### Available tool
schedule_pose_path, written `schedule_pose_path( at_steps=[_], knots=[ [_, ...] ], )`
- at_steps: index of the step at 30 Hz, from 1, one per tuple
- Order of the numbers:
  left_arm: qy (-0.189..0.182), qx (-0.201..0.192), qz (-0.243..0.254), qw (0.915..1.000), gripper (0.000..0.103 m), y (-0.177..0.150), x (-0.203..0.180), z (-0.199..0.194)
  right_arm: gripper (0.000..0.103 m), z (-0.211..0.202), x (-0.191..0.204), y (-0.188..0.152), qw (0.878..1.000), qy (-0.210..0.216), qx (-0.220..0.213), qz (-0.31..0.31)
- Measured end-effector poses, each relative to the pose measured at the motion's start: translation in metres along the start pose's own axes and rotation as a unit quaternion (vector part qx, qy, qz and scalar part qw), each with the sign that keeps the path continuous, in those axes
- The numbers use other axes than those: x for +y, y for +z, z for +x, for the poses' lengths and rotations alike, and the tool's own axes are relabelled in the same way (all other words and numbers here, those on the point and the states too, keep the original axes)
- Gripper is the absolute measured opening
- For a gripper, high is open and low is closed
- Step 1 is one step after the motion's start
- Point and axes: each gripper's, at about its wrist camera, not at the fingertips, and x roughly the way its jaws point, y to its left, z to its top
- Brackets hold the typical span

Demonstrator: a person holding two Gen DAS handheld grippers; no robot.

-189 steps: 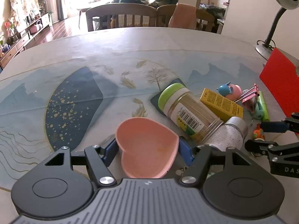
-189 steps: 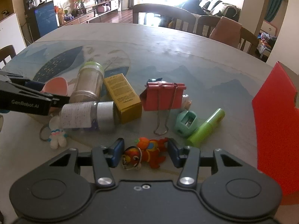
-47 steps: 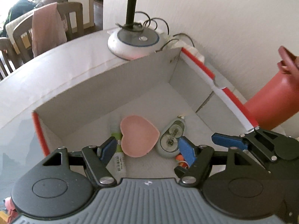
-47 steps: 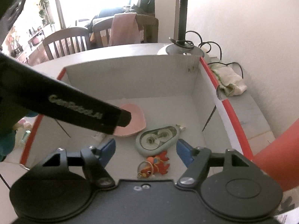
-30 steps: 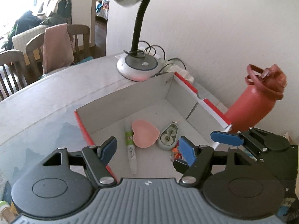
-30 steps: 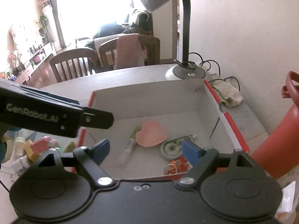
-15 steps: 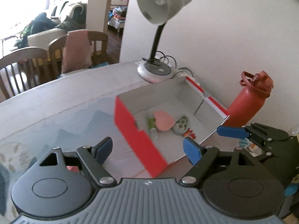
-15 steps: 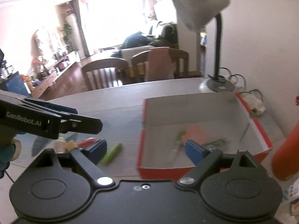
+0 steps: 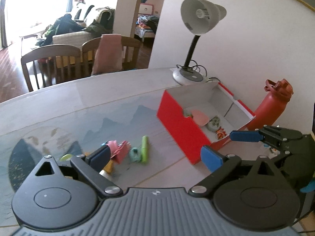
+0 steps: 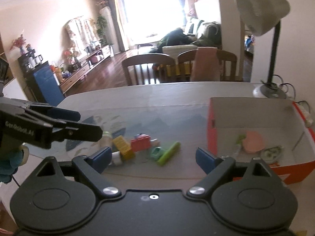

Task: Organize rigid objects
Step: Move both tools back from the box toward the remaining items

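- Both grippers have pulled up and back from the box (image 10: 211, 135); a second or so ago they hung right over its floor, and now the whole table (image 10: 173, 96) is in sight.
- The left gripper (image 9: 155, 155) is wide open with nothing between its blue pads. The right gripper (image 10: 152, 156) is the same: spread wide, empty.
- What they carried has stayed behind. The pink heart dish (image 10: 253, 141) lies on the box floor, with the orange keychain toy (image 9: 220, 133) near the front wall, beside a grey tape dispenser (image 9: 214, 122) and a small green tube (image 10: 240, 137).
- So that round of drop-offs looks finished, to my eye.
- The rest waits in a loose heap left of the box: a green marker (image 10: 169, 153), a red clip (image 10: 140, 142), a yellow carton (image 10: 123, 147), a teal sharpener (image 10: 157, 152), a jar partly hidden behind the fingers.
- Both views are swinging toward that heap, which suggests the next pickup comes from there.
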Motion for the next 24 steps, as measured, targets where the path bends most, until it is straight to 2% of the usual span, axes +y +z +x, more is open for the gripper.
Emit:
schedule_pose_path(
  at_steps=[6, 15, 21, 24],
  knots=[
    [0.023, -0.007, -0.024, 0.9994, 0.103, -0.021, 0.031, -0.016, 0.092, 0.013, 0.021, -0.002, 1.0, 0.013, 0.011, -0.007],
    [0.076, -0.016, -0.025, 0.9966, 0.103, -0.058, 0.07, -0.023, 0.092, 0.037, 0.045, -0.009, 0.999, 0.022, 0.034, -0.012],
    [0.065, 0.027, -0.069, 0.9951, 0.103, -0.086, 0.097, -0.008, 0.092, 0.058, 0.057, -0.014, 0.998, 0.026, 0.046, -0.023],
    [0.064, 0.03, -0.082, 0.9941, 0.103, -0.102, 0.105, 0.0, 0.091, 0.068, 0.061, -0.017, 0.998, 0.026, 0.054, -0.024]
  ],
)
